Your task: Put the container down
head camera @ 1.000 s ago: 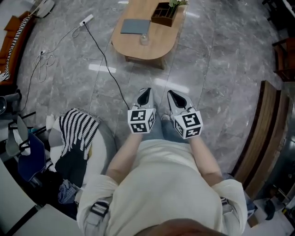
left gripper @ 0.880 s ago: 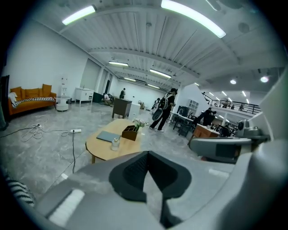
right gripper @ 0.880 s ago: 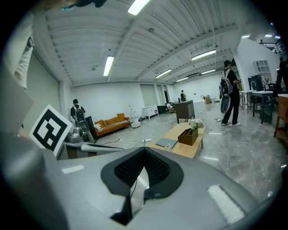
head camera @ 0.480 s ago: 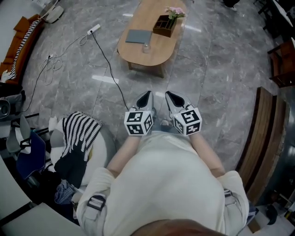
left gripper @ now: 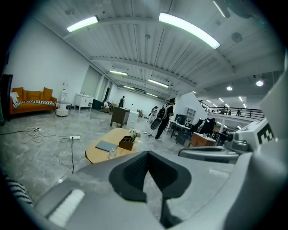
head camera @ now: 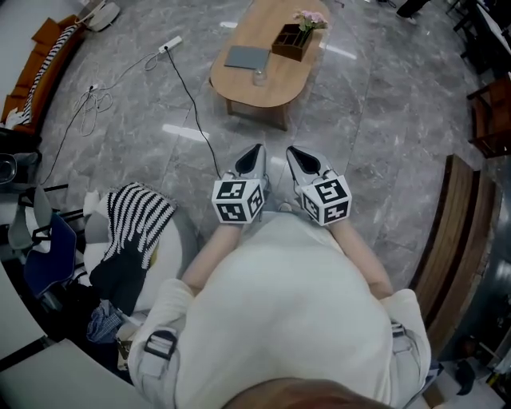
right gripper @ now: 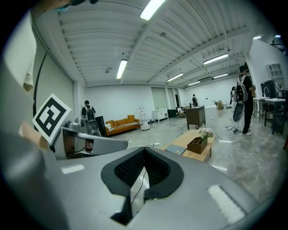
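My left gripper and right gripper are held side by side in front of the person's torso, above the grey floor. Both are shut and hold nothing. They point at an oval wooden table a few steps ahead. On it stand a dark wooden box container with pink flowers, a grey book and a small glass. In the left gripper view the box shows beyond the closed left gripper. In the right gripper view it lies right of the closed right gripper.
A black cable runs over the floor from a power strip towards my feet. A seat with a striped cloth stands at my left and a wooden bench at my right. An orange sofa is far left. A person stands beyond the table.
The head view has tilted up, so more of the table and the flowers show. Both grippers sit slightly higher in the view, still shut and close together.
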